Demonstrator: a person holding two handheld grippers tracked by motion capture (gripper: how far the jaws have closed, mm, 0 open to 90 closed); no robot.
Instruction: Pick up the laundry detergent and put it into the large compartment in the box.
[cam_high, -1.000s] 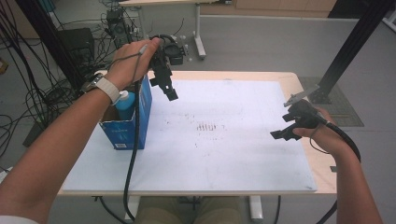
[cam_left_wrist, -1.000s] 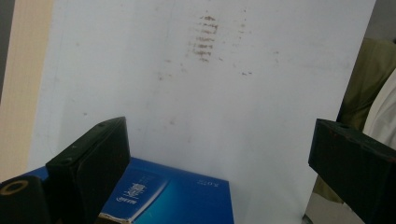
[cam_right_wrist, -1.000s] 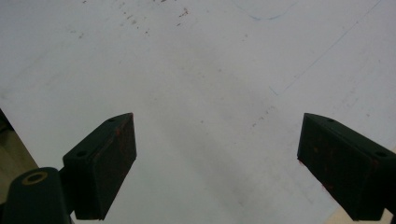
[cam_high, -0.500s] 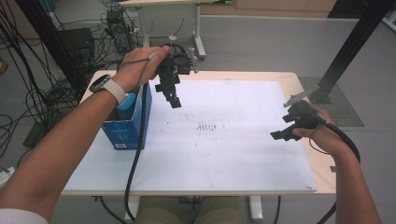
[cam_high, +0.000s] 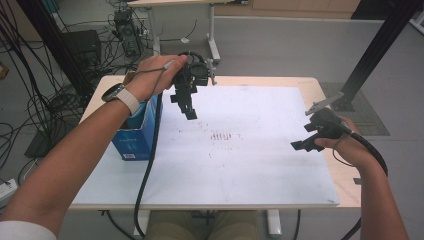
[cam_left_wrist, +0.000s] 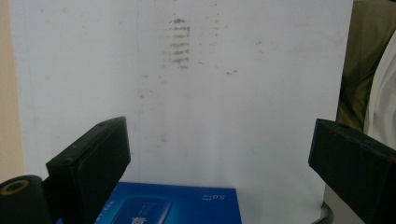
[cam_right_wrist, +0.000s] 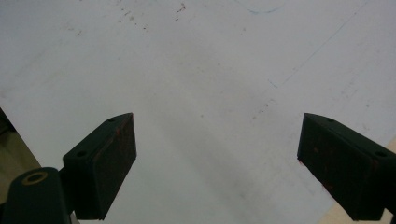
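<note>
Plainly, the blue box (cam_high: 136, 131) stood upright at the left edge of the white mat (cam_high: 250, 160), a light-blue item poking out of its open top (too hidden by the wrist to name). It sat just below and to the left of the left gripper (cam_high: 186, 107), and in the left gripper view its printed blue face (cam_left_wrist: 170, 205) lay at the bottom edge between the two jaws. That gripper was released, jaws spread wide with nothing between them, pointing down and toward the person. The left hand (cam_high: 155, 75) was raised above the far part of the mat, wrist bent, forearm crossing over the box. By my reading, the left hand was much the nearer one, and any move on the box would go down and leftward. The right gripper (cam_high: 305, 144) hung well apart near the mat's right edge, also spread and empty.
</note>
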